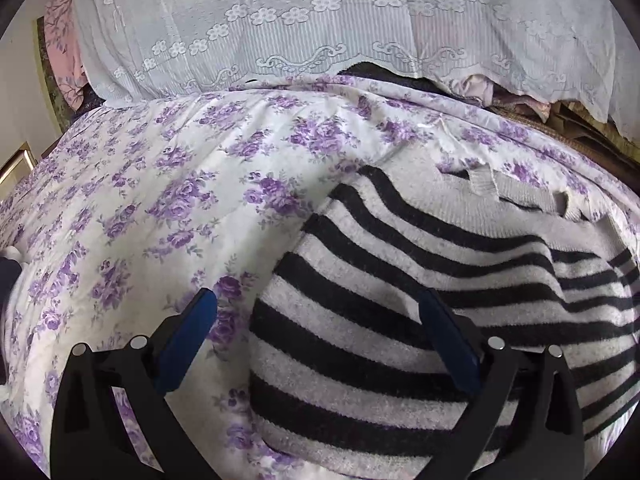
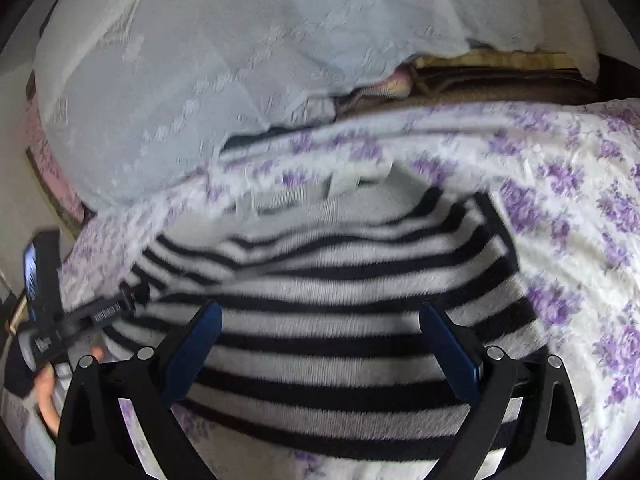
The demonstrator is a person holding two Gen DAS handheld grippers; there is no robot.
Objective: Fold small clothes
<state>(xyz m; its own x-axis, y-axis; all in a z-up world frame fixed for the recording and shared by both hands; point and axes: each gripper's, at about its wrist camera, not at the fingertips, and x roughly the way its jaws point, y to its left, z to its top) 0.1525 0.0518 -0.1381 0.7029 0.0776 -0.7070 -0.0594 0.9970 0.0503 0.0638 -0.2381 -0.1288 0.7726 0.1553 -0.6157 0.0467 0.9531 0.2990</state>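
Fingers (image 1: 204, 304) apart over striped sweater (image 1: 400, 280), floral sheet (image 1: 160, 184); lace cloth (image 1: 320, 20) behind.

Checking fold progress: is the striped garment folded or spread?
Spread: the striped garment lies flat on the floral sheet, waistband visible; further folds cannot tell.

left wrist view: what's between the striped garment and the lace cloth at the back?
Only the floral bedsheet. It runs bare from the striped garment up to the lace cloth, shown best in the left wrist view.
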